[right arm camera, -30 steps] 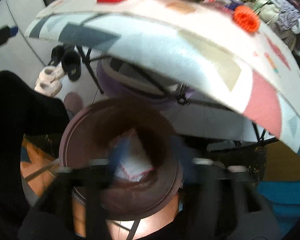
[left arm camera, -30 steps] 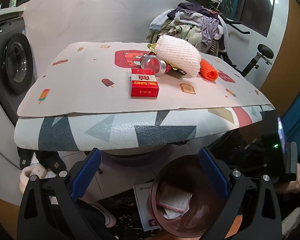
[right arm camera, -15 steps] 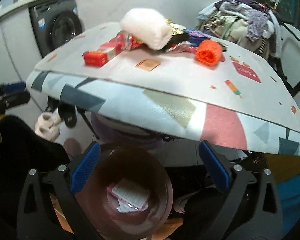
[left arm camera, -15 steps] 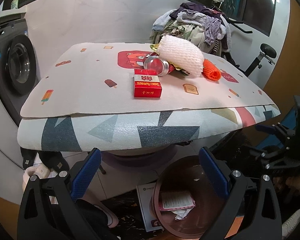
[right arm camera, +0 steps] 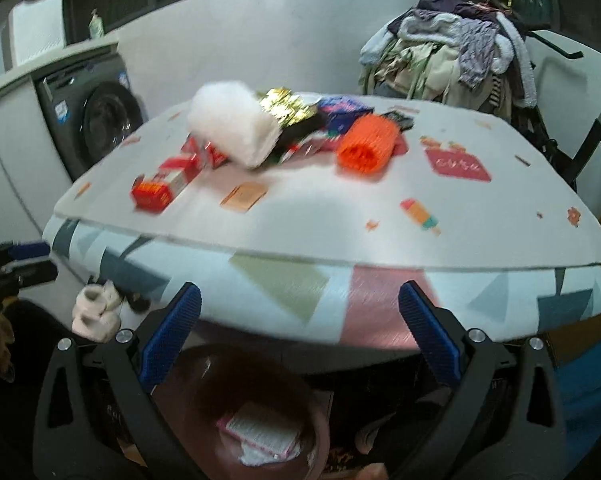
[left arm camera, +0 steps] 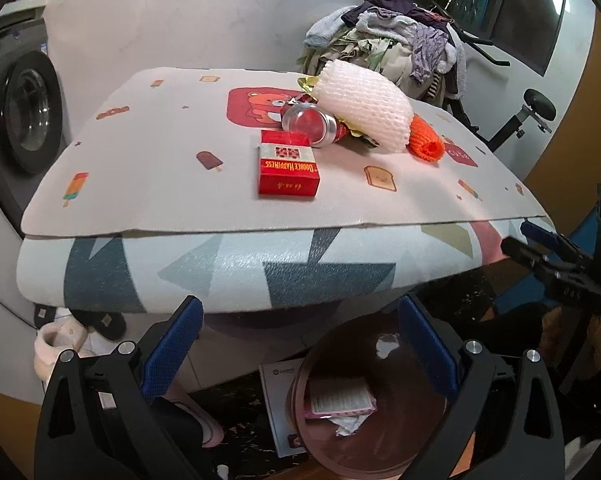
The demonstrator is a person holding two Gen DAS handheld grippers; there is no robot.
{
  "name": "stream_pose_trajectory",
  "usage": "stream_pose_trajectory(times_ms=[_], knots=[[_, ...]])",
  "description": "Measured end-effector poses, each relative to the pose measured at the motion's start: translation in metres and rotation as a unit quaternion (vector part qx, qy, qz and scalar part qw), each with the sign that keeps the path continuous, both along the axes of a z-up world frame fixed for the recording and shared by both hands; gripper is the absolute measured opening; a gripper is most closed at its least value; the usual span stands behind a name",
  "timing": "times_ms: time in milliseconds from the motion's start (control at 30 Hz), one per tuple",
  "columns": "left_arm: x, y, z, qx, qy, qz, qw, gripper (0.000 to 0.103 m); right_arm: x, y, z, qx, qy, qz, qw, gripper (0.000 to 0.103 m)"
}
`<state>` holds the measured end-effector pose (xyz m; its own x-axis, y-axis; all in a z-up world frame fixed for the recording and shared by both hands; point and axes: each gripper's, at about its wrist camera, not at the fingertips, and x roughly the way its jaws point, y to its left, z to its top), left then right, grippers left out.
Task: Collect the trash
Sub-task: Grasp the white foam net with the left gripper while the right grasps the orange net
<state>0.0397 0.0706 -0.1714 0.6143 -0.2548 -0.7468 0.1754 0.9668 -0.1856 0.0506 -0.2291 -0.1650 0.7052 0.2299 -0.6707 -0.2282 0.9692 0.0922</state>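
Note:
Trash lies on the patterned table: a red cigarette box, a metal can, a white foam net, an orange foam net and a gold wrapper. Under the table's front edge stands a brown bin holding a pink-edged packet. My left gripper hangs open and empty over the bin's left side. My right gripper is open wide with nothing between its blue pads, above the bin and facing the tabletop. It also shows at the right edge of the left wrist view.
A washing machine stands to the left. Behind the table are a heap of clothes and an exercise bike. Slippers and a white booklet lie on the floor beside the bin.
The right gripper has risen from just above the bin and tipped up to face the tabletop. The packet stays in the bin. The left gripper has hardly moved.

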Motion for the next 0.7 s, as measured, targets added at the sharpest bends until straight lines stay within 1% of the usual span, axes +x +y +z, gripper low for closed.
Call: stream_pose_trajectory(times_ms=[133, 233, 333, 400, 500, 600, 700], knots=[[0.014, -0.002, 0.005, -0.005, 0.000, 0.001, 1.0000, 0.096, 0.024, -0.019, 0.007, 0.011, -0.006, -0.026, 1.000, 0.097], [0.028, -0.002, 0.012, -0.011, -0.001, 0.004, 0.9999, 0.096, 0.047, -0.032, 0.013, 0.036, -0.001, -0.034, 0.999, 0.097], [0.043, 0.000, 0.019, -0.027, 0.003, 0.009, 0.9996, 0.096, 0.067, -0.038, 0.019, 0.020, -0.009, -0.058, 0.998, 0.097], [0.052, 0.003, 0.023, -0.038, 0.003, 0.013, 0.9992, 0.096, 0.086, -0.043, 0.021, 0.021, -0.009, -0.066, 0.998, 0.097], [0.066, 0.006, 0.029, -0.050, 0.003, 0.020, 0.9986, 0.096, 0.119, -0.053, 0.020, 0.039, -0.005, -0.082, 0.996, 0.097], [0.081, 0.009, 0.031, -0.067, 0.012, 0.032, 0.9971, 0.096, 0.156, -0.055, 0.015, 0.042, 0.008, -0.085, 0.995, 0.097], [0.097, 0.013, 0.033, -0.095, 0.023, 0.043, 0.9943, 0.096, 0.194, -0.055, 0.008, 0.048, 0.026, -0.085, 0.995, 0.096]])
